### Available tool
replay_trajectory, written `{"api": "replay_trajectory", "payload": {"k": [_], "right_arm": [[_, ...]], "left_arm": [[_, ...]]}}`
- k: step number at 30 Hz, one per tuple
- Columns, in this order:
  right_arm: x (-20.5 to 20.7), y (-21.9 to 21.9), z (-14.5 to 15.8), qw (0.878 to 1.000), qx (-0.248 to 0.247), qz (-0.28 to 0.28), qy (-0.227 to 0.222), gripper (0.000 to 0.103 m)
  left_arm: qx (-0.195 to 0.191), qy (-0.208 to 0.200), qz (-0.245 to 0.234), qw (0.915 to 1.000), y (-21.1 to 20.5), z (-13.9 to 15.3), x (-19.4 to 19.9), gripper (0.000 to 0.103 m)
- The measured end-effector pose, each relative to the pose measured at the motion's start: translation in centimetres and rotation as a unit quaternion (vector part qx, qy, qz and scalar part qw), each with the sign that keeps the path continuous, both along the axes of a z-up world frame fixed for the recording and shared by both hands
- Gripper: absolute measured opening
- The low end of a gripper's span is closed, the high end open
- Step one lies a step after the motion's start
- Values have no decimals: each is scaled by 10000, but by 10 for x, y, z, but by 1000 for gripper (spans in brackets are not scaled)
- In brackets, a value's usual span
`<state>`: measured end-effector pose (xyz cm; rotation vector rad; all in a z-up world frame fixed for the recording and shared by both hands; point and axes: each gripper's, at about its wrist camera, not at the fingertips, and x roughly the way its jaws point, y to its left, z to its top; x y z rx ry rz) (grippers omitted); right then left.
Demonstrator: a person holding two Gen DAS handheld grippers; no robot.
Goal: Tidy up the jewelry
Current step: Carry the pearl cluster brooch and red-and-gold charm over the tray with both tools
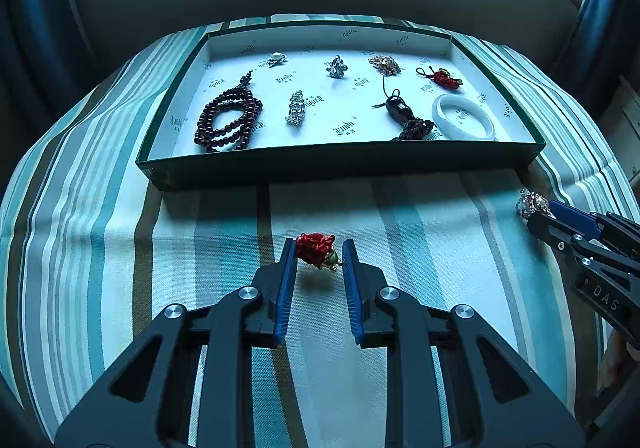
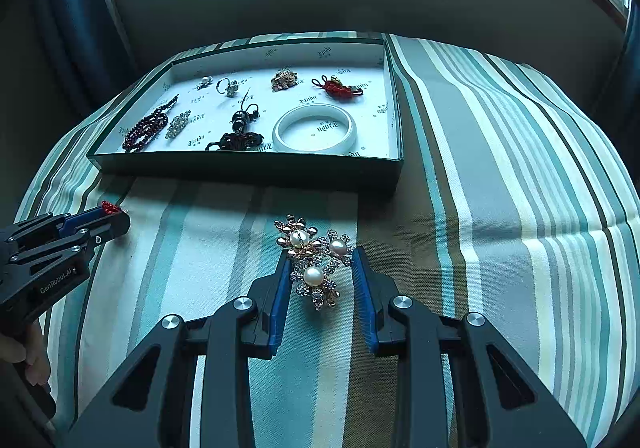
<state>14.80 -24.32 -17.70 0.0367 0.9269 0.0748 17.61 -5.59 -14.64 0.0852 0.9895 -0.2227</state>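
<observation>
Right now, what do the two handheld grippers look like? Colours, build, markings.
Both match: the left gripper and right gripper have black skeletal linkage arms with triangular cutouts, silver round pivot pins and ribbed blue finger pads. White lettering on the sides reads GenRobot.AI and DAS. No cables visible.

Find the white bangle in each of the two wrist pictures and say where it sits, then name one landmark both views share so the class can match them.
Left wrist view: the white bangle lies in the tray's near right corner, right of the dark pendant.
Right wrist view: the white bangle lies in the tray's near row, right of centre, again beside the dark pendant.
Shared landmark: the green tray on the striped cloth.
</observation>
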Motion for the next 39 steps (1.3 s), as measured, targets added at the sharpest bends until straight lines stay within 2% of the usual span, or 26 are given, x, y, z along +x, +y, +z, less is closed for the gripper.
{"api": "replay_trajectory", "payload": {"k": [18,28,39], "right_arm": [[4,15,57,9977,133,164,-642,31],[33,23,89,9940,170,236,-1055,31],[84,32,117,9884,138,328,-1476,31]], "left_arm": [[-238,-654,-47,9976,2,57,4,23],[-280,-1051,-35,9941,0,86,32,23],[-254,-1376,40,9902,-3,105,86,23]]}}
